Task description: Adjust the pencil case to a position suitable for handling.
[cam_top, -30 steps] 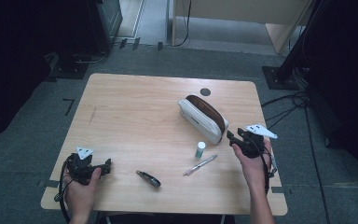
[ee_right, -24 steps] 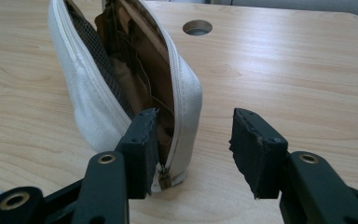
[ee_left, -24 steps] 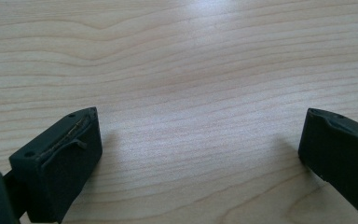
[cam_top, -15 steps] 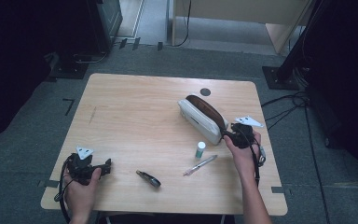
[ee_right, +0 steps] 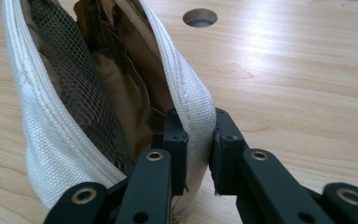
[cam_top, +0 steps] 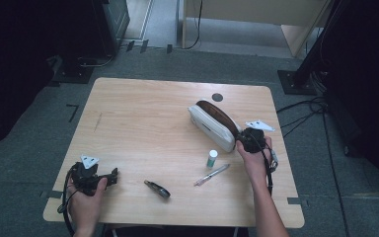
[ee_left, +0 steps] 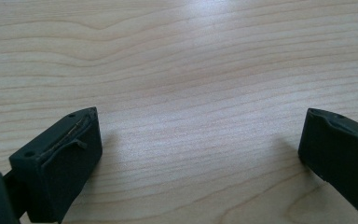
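My right claw point(ee_right: 198, 140) has just been closing, and its jaws now pinch the near wall of the white pencil case point(ee_right: 60, 135), one jaw inside the opening and one outside, with the zipper edge running up between them. The case is unzipped and gaping; I can see brown lining and a mesh pocket inside. On the worktop point(cam_top: 143, 123) the pencil case point(cam_top: 208, 127) lies toward the right edge, angled so that one end points to the far side, near the round cable hole point(cam_top: 217, 97), and the other end meets my right claw point(cam_top: 243, 142).

My left claw point(cam_top: 109, 175) rests near the front left corner of the worktop, well apart from everything else. Its jaws are spread wide with bare wood between them point(ee_left: 200, 154).

Between my two hands, along the front part of the worktop, lie a small dark object point(cam_top: 158, 189) I cannot name, a pen point(cam_top: 212, 175), and a small white tube with a green cap point(cam_top: 211, 158) standing upright just in front of the case.
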A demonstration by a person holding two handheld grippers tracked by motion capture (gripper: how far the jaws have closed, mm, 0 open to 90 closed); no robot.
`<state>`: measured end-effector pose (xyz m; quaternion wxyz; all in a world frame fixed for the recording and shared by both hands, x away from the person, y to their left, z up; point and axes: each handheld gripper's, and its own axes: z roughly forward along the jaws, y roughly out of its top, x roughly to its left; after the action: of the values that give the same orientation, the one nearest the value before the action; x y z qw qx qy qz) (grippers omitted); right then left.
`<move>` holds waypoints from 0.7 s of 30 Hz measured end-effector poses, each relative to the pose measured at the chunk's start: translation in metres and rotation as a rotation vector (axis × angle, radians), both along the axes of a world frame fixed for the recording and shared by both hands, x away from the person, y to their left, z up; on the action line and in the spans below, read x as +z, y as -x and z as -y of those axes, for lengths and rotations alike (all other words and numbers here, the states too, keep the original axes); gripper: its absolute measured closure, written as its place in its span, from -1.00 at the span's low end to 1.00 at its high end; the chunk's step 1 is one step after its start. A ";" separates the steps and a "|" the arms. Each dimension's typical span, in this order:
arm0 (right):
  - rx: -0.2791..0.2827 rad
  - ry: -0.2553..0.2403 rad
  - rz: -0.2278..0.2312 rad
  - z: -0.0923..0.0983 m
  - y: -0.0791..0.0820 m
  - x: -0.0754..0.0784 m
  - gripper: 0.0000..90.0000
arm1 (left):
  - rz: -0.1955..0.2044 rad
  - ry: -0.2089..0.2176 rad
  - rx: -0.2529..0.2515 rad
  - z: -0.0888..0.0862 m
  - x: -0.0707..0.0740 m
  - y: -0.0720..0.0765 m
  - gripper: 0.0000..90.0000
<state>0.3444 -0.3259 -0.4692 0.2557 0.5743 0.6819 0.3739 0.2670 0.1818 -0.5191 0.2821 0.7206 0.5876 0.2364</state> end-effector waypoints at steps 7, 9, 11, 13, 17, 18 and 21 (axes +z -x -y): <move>0.006 -0.003 0.073 -0.005 0.003 0.012 0.85 | 0.000 0.000 0.000 0.000 0.000 0.000 -1.00; 0.007 0.008 0.093 -0.008 0.002 0.017 0.86 | 0.000 0.000 0.000 0.000 0.000 0.000 -1.00; 0.010 0.010 0.106 -0.011 0.002 0.022 0.86 | 0.000 0.000 0.000 0.000 0.000 0.000 -1.00; 0.015 0.009 0.121 -0.014 0.002 0.027 0.86 | 0.000 0.000 0.000 0.000 0.000 0.000 -1.00; 0.022 -0.018 0.144 -0.020 0.003 0.037 0.87 | -0.001 -0.001 -0.001 0.000 0.000 0.000 -1.00; 0.026 -0.026 0.157 -0.022 0.005 0.043 0.87 | -0.001 -0.001 -0.001 0.000 0.000 0.000 -1.00; 0.027 -0.043 0.166 -0.026 0.007 0.049 0.87 | 0.000 0.000 0.000 0.000 0.000 0.000 -1.00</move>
<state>0.3374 -0.3004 -0.4204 0.2938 0.5374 0.6580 0.4381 0.2670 0.1818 -0.5191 0.2819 0.7208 0.5875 0.2363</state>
